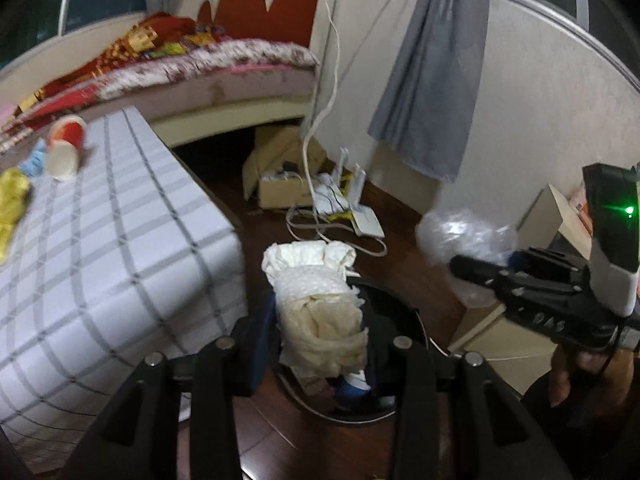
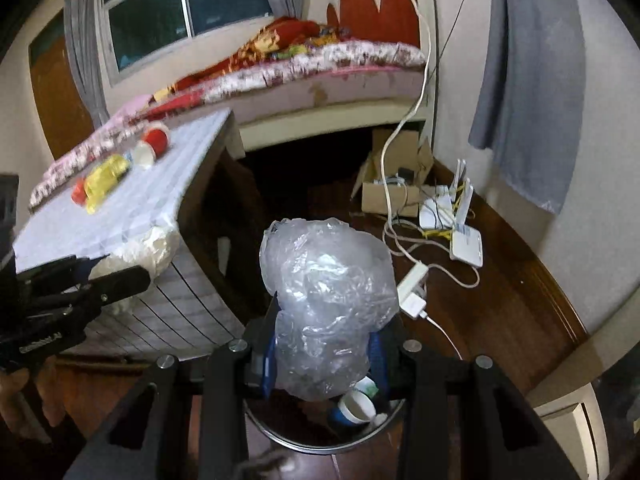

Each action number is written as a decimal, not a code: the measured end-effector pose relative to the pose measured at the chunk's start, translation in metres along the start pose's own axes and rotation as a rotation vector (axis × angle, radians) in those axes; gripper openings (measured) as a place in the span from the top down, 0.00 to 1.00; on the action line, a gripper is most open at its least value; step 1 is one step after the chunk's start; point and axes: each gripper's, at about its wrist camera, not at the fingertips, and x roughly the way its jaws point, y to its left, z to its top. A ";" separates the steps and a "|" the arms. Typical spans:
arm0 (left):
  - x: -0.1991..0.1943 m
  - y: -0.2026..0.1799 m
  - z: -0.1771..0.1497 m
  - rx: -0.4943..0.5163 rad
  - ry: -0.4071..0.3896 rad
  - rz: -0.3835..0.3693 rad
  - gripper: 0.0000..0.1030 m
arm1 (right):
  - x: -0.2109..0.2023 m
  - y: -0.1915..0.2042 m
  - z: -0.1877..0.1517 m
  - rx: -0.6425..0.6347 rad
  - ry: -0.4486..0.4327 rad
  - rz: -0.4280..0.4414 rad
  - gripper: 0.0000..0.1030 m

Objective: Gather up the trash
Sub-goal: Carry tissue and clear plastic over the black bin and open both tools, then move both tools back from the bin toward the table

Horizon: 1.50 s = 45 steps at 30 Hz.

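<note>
My left gripper (image 1: pixel 320 332) is shut on a crumpled wad of white paper towel (image 1: pixel 316 292) and holds it over a round metal-rimmed trash bin (image 1: pixel 340 416) on the floor. My right gripper (image 2: pixel 320 356) is shut on a crumpled clear plastic bag (image 2: pixel 324 300) above the same bin (image 2: pixel 288 436), which holds a blue-and-white cup (image 2: pixel 354 406). The right gripper with its bag also shows in the left wrist view (image 1: pixel 472 268). On the checked table (image 1: pixel 120 240) lie a tipped red-and-white paper cup (image 1: pixel 66 148) and a yellow wrapper (image 1: pixel 12 196).
A bed (image 1: pixel 200 76) stands behind the table. A cardboard box (image 1: pixel 280 176), white routers (image 1: pixel 360 216) and loose cables (image 2: pixel 420 264) lie on the dark wooden floor. A grey curtain (image 1: pixel 432 80) hangs on the wall. Boxes (image 1: pixel 556 216) stand at the right.
</note>
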 end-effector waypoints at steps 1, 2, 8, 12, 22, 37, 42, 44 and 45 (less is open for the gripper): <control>0.007 -0.003 -0.002 0.003 0.013 -0.004 0.62 | 0.007 -0.003 -0.003 -0.002 0.016 -0.002 0.63; 0.013 -0.006 -0.004 0.007 0.023 -0.008 0.62 | 0.011 -0.006 -0.005 -0.002 0.027 -0.006 0.63; 0.038 -0.011 -0.020 0.009 0.082 -0.018 0.62 | 0.035 -0.021 -0.025 0.001 0.090 -0.020 0.63; 0.051 -0.010 -0.024 0.005 0.113 -0.020 0.61 | 0.049 -0.027 -0.033 0.010 0.128 -0.011 0.63; 0.083 -0.018 -0.024 0.032 0.181 -0.052 0.52 | 0.085 -0.040 -0.041 -0.013 0.228 0.029 0.61; 0.089 0.003 -0.040 -0.049 0.226 0.110 0.01 | 0.111 -0.086 -0.056 0.119 0.277 -0.139 0.01; 0.087 0.003 -0.036 -0.037 0.213 0.121 0.01 | 0.110 -0.083 -0.054 0.118 0.273 -0.167 0.01; 0.085 0.004 -0.035 -0.039 0.210 0.125 0.01 | 0.111 -0.081 -0.055 0.105 0.279 -0.182 0.01; 0.085 0.006 -0.035 -0.041 0.210 0.127 0.01 | 0.111 -0.080 -0.055 0.101 0.280 -0.187 0.01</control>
